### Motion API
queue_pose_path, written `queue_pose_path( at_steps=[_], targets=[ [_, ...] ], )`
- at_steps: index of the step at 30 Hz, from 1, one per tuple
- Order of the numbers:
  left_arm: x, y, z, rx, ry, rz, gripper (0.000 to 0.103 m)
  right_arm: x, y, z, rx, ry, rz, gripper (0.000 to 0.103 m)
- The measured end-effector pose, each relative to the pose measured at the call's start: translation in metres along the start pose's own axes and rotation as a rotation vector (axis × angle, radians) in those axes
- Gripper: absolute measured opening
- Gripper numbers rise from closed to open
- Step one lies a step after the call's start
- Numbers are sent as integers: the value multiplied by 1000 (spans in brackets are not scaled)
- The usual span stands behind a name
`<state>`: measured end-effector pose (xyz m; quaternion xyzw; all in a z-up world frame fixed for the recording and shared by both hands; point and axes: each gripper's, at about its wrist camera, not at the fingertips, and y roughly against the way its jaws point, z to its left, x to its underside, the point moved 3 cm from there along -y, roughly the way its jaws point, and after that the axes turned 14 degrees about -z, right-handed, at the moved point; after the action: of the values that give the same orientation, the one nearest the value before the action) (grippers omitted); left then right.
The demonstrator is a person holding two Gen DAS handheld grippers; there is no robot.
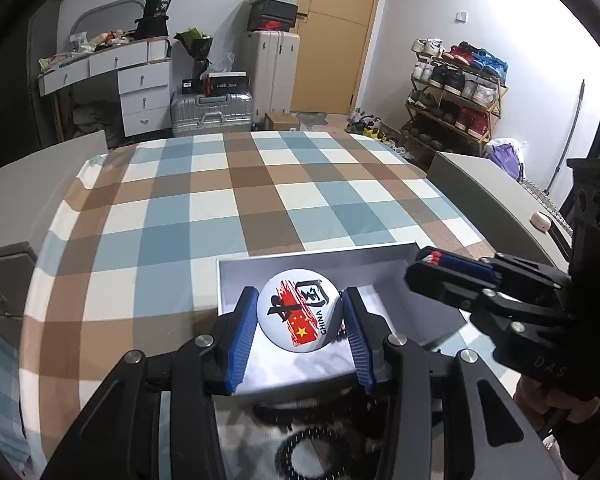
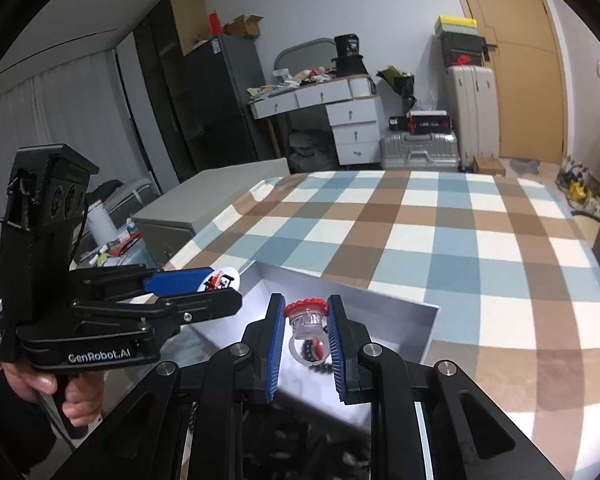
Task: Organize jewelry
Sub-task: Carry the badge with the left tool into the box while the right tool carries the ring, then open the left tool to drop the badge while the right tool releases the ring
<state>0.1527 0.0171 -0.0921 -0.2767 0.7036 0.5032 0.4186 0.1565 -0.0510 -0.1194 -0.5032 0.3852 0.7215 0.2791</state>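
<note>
My left gripper is shut on a round white pin badge with a red flag and the word CHINA, held over an open grey box. My right gripper is shut on a clear plastic ring with a red top, held over the same box. In the left wrist view the right gripper enters from the right, red showing at its tips. In the right wrist view the left gripper enters from the left with the badge. A black beaded bracelet lies below my left gripper.
The box sits on a table with a blue, brown and white checked cloth. Grey cabinets flank the table. Behind stand a white desk, suitcases and a shoe rack.
</note>
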Motion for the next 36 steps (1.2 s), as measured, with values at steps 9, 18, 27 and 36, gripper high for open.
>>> queue_pose_path(
  at_steps=[9, 18, 27, 36],
  targets=[
    [3, -16, -3, -54, -40, 32, 37, 7, -28, -13, 3, -15, 62, 20],
    [5, -27, -3, -58, -44, 67, 37, 15, -41, -17, -6, -27, 109, 20],
    [4, -33, -1, -40, -23, 92, 37, 16, -44, -15, -3, -22, 111, 23],
    [4, -21, -1, -75, -19, 79, 63, 12, -23, -19, 21, -26, 60, 59]
  ],
)
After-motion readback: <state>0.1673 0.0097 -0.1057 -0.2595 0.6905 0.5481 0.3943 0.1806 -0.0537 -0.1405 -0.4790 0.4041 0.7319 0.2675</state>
